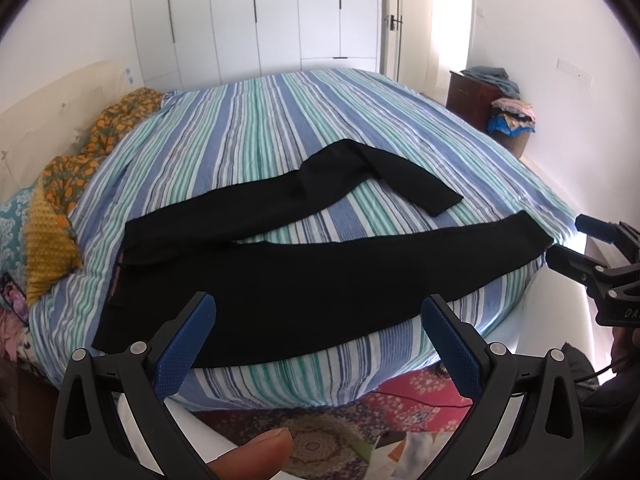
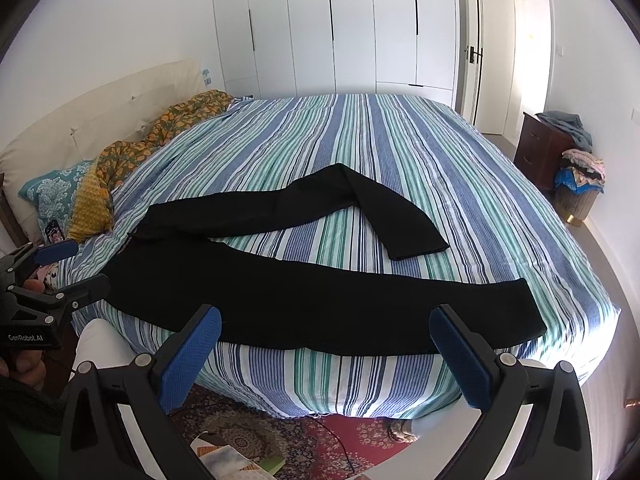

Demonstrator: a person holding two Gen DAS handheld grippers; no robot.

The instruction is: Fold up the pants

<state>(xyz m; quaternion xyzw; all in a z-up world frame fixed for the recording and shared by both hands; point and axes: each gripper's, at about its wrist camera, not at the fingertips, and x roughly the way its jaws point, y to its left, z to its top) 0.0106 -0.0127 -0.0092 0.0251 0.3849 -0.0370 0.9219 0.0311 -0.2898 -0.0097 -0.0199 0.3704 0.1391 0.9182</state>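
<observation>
I see both my left gripper [image 1: 318, 320] and right gripper [image 2: 326, 334] spread wide, holding nothing, above black pants [image 2: 320, 296] lying flat on the striped bed [image 2: 400, 152].

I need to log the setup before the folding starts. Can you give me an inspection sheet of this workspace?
Surface: bed with striped sheet, lightly wrinkled.
Job's things: black pants spread unfolded near the front edge; far leg bent back on itself, near leg straight.
Clutter: orange patterned blanket, teal pillow and phone at the headboard end.
Grippers: left claw and right claw both open, empty, short of the bed edge.
Cables: one dark cord on the rug.
Surroundings: white wardrobe, dark cabinet, laundry basket.
</observation>
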